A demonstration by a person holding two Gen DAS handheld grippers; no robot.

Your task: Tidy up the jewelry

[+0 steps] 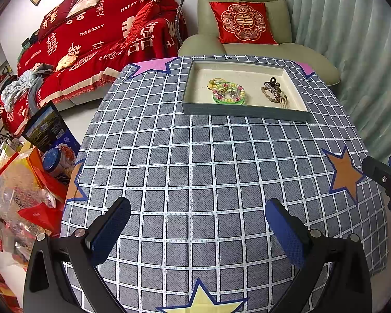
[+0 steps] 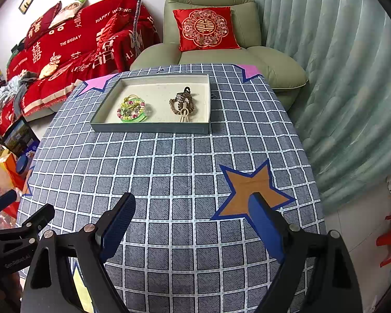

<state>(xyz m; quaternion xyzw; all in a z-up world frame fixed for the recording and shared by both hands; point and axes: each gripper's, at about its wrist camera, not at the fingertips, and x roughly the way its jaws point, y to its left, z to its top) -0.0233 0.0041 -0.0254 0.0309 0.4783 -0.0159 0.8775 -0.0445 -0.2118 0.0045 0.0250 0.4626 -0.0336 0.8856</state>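
Jewelry is seen gathered in a shallow grey tray (image 1: 243,109) set on the far part of the worktop (image 1: 195,172), which is covered by a blue-grey checked cloth with coloured stars. In the left wrist view, a bundle of green and pink bead bracelets (image 1: 228,92) lies in the left half of the tray, and a heap of brown beads with a dark clip (image 1: 273,92) lies in the right half, apart from the first bundle. The left hand-held gripper (image 1: 198,228) is held over the near part of the cloth, well short of the tray, with its blue-padded fingers (image 1: 109,232) spread wide and nothing between them. An orange star (image 1: 345,173) is seen to the right of the tray's near edge, and beside it a part of the right hand-held gripper enters the picture.

In the right wrist view, the tray (image 2: 153,127) is seen ahead and slightly left, with the bracelets (image 2: 131,109) and brown beads (image 2: 183,103) lying side by side inside it. The right hand-held gripper (image 2: 193,224) is held wide open and empty, nearer than the tray, its right finger (image 2: 266,229) lying over the orange star (image 2: 247,185). Behind the tray a green armchair (image 2: 273,62) with a red cushion (image 2: 206,28) is seen.
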